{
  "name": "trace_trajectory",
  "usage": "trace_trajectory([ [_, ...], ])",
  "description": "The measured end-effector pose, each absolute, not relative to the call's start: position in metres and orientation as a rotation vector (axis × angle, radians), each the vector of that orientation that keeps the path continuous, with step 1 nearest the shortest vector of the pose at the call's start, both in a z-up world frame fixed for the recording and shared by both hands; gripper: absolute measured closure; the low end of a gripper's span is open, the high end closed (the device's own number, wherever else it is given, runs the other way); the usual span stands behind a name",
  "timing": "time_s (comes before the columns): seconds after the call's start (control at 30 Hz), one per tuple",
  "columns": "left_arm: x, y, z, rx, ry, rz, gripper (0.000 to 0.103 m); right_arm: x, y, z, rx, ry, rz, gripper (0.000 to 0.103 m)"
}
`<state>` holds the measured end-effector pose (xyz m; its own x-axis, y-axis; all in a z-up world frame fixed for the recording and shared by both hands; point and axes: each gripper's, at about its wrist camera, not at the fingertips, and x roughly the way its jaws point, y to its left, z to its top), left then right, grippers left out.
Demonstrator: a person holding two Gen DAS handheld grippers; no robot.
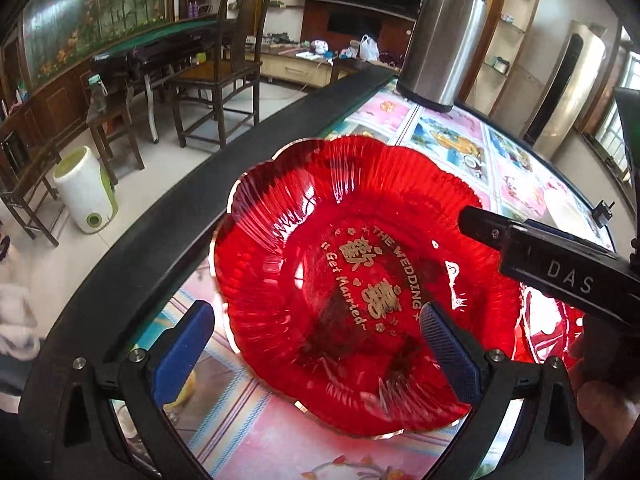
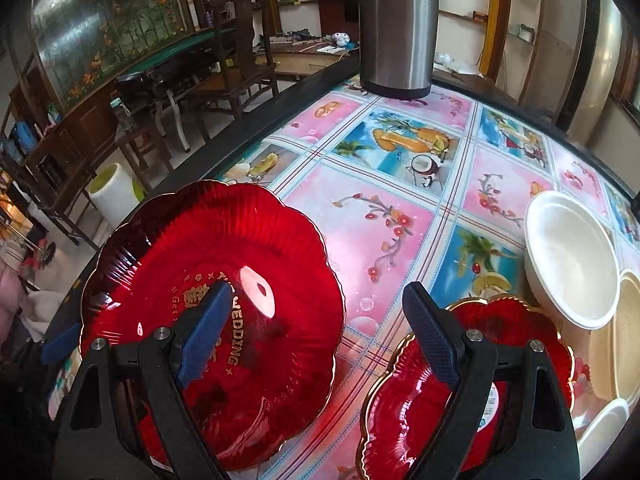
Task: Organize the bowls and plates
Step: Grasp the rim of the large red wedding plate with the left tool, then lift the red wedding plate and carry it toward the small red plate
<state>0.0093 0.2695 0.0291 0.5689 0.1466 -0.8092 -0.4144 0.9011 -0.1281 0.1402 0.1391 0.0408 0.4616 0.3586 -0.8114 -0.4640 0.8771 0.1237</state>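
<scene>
Left wrist view: left gripper (image 1: 316, 344) jaws spread wide, clamping nothing — the large red plate (image 1: 344, 280) lies flat on the tabletop (image 1: 516, 164) beneath them.

Right wrist view: right gripper (image 2: 316, 312) jaws apart, empty, above the tabletop between that plate and a smaller red plate (image 2: 404, 412); white bowl (image 2: 572, 256) sits right.

On the tabletop (image 2: 400, 208) stood two red plates, one large (image 2: 216, 320) and one small (image 2: 472, 392), one steel flask (image 2: 396, 24), and seemingly three pale bowls (image 2: 572, 256), two cut off at the edge.
</scene>
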Motion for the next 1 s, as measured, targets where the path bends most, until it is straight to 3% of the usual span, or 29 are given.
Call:
trace_trajectory([
  [0.03,0.011,0.269,0.028,-0.324,0.921,0.338,0.001,0.145,0.138,0.037,-0.1,0.982,0.525,0.028],
  [0.1,0.016,0.268,0.024,-0.331,0.955,0.34,0.001,0.151,0.137,0.032,-0.068,1.01,0.535,0.03],
  [0.17,0.02,0.267,0.02,-0.333,0.988,0.338,0.002,0.156,0.138,0.025,-0.047,1.031,0.54,0.042],
  [0.23,0.02,0.265,0.016,-0.335,1.005,0.329,0.002,0.16,0.139,0.016,-0.018,1.077,0.564,0.069],
  [0.33,0.016,0.264,0.013,-0.321,1.016,0.351,0.013,0.16,0.139,0.009,-0.01,1.094,0.567,0.084],
  [0.43,0.012,0.273,0.011,-0.322,1.0,0.407,0.051,0.156,0.133,0.011,-0.016,1.075,0.557,0.087],
  [0.47,0.011,0.277,0.011,-0.319,0.998,0.426,0.069,0.155,0.131,0.013,-0.014,1.064,0.552,0.087],
  [0.5,0.01,0.28,0.011,-0.328,0.993,0.42,0.074,0.152,0.128,0.016,-0.021,1.049,0.542,0.087],
  [1.0,-0.028,0.278,0.039,-0.325,0.921,0.373,0.08,0.082,0.106,0.054,-0.071,0.91,0.499,0.087],
])
